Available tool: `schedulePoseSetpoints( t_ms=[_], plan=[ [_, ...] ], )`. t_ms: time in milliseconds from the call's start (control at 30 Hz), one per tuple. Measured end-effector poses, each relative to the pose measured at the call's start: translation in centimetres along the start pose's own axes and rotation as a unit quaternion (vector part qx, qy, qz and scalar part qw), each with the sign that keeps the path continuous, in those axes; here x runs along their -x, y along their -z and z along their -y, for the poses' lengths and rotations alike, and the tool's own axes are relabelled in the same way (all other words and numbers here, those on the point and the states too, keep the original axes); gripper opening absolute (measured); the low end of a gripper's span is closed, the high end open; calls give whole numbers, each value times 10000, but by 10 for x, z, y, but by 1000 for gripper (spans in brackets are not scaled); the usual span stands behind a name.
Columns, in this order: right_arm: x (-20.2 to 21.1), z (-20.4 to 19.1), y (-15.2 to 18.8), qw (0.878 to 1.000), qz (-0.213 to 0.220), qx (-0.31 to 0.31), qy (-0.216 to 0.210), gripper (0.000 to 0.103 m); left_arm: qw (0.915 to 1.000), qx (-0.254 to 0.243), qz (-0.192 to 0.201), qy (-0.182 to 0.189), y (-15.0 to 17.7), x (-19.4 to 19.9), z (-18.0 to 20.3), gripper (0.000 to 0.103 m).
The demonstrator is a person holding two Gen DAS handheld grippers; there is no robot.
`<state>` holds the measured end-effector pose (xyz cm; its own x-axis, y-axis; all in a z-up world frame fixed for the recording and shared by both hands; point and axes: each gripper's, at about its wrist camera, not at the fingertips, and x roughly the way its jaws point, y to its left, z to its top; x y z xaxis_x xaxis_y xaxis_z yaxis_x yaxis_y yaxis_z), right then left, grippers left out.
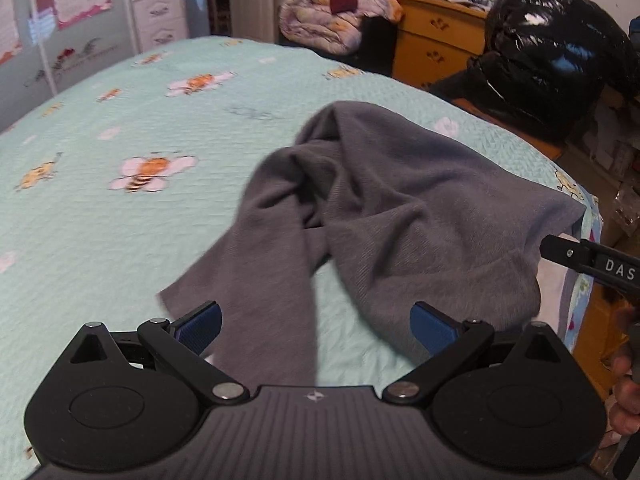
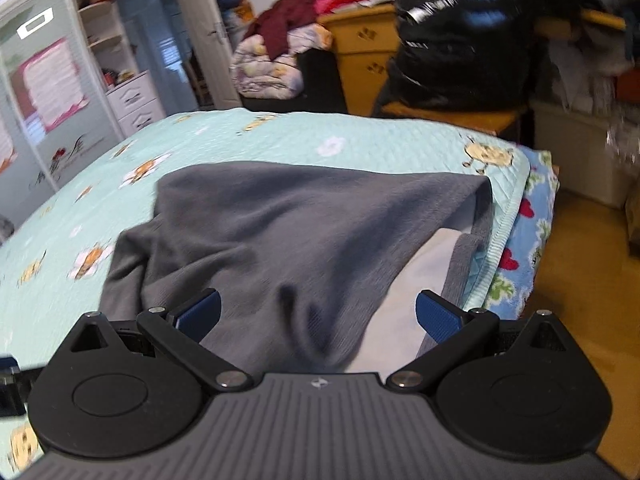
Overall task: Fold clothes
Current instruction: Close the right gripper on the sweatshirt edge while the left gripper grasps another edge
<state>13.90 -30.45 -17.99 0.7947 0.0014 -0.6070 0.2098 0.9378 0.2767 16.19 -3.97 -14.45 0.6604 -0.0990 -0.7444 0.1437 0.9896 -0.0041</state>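
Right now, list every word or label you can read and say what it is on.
"DAS", cut off by the frame edge: on the right gripper's black body.
Pink-bordered sheets on the wardrobe: too blurred to read.
Decal on the wardrobe door: unreadable.

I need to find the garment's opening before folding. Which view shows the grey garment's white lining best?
The right wrist view: the white lining of the grey garment lies exposed at its open hem. The left wrist view shows only a sliver at the garment's right edge.

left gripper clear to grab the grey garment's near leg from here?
Probably yes: the left gripper is open, and the grey garment lies right ahead on the bedspread, nothing between them.
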Motion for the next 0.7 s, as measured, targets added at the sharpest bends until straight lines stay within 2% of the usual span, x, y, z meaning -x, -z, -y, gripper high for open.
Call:
schedulePoseSetpoints(
  t_ms=[100, 200, 300, 367, 567, 700],
  plan=[
    [-27, 10, -7, 9998, -75, -49, 159, 102, 9998, -36, -168, 99, -14, -28, 5, 102],
    [-50, 15, -11, 9995, -232, -132, 171, 102, 9998, -27, -171, 42, -26, -44, 4, 100],
    [-67, 17, -16, 9991, -342, -263, 17, 102, 9999, 44, -71, -103, -41, -53, -6, 100],
    [-74, 12, -24, 9995, -241, -212, -55, 102, 9997, 127, -105, -190, -49, -63, -14, 100],
    [-107, -25, -49, 9972, 125, 737, -65, 102, 9970, 516, -572, -8, -54, -103, -28, 100],
    [-143, -45, -63, 9918, 80, 1263, -146, 102, 9964, 674, -517, 46, -49, -115, -23, 103]
  ],
)
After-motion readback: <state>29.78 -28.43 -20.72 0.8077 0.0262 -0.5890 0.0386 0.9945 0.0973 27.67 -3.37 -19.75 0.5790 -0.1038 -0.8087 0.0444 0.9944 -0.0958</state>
